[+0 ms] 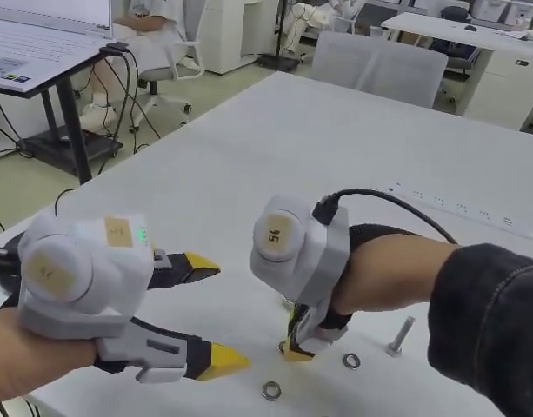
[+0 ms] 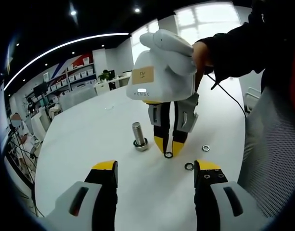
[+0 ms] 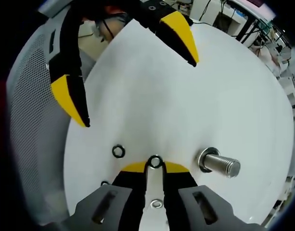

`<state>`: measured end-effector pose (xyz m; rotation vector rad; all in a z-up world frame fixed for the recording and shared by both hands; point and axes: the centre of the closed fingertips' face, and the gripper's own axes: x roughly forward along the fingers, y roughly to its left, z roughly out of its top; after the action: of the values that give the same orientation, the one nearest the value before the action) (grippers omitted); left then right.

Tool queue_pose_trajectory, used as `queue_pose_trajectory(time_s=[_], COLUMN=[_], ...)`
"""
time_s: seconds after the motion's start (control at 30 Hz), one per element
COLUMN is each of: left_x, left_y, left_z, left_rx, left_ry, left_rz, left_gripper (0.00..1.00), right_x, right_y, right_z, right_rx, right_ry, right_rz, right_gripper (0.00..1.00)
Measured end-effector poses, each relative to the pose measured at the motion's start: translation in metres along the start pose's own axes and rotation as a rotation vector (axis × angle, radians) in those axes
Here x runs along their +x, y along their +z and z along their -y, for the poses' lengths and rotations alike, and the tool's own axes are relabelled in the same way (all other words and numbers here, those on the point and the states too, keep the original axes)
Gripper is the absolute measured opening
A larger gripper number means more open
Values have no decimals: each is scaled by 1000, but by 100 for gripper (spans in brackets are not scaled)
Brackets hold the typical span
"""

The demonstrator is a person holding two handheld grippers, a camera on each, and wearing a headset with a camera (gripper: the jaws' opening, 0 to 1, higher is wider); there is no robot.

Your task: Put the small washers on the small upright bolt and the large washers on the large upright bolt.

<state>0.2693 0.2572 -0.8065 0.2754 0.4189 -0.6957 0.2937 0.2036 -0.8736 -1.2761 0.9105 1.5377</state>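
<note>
My right gripper [image 1: 294,352] points straight down at the white table [image 1: 336,156], its jaws shut on a small steel washer [image 3: 155,161] that rests at table level. The large upright bolt [image 3: 219,163] stands just beside it, with a washer [image 3: 205,159] around its base. In the left gripper view the same bolt [image 2: 139,134] rises left of the right gripper [image 2: 168,151]. A thin small bolt [image 1: 401,336] stands to the right. Loose washers [image 1: 271,390] [image 1: 351,360] lie near the front edge. My left gripper [image 1: 214,309] hovers open at the left, holding nothing.
A power strip [image 1: 449,207] with a black cable lies on the table's right side. The table's front edge runs close below the washers. Behind the table are a grey chair [image 1: 379,65], a desk on a stand [image 1: 40,52] and a seated person [image 1: 153,35].
</note>
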Motion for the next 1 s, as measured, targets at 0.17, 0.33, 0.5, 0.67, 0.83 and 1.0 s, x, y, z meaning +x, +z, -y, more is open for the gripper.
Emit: queue_pose_trajectory(time_s=[0.17,0.33,0.5,0.67,0.83,1.0], left_x=[1,1,1,2,3,4], left_y=[1,2,3,5,5,7], left_z=[4,8,13,18,22,25], left_rx=[-7,-14,-16,-10,-6,-6], left_ry=[-15,-30,-44,-63,-77,-98], left_rz=[4,9,12,10,8,10], left_gripper=[64,64,64,65,66,66], right_x=[-5,-12,-20,-29,-37,-46], right_y=[-2,-7,-11,-12,-15,-17], right_z=[-1,-4,-8,-11,-12,-13], right_rx=[14,24,38,51,64,89], right_ry=[-1,-1,-3,-10,-14,-20], right_rz=[13,18,28,45,52,70], right_gripper=[13,13,13,13,13,13])
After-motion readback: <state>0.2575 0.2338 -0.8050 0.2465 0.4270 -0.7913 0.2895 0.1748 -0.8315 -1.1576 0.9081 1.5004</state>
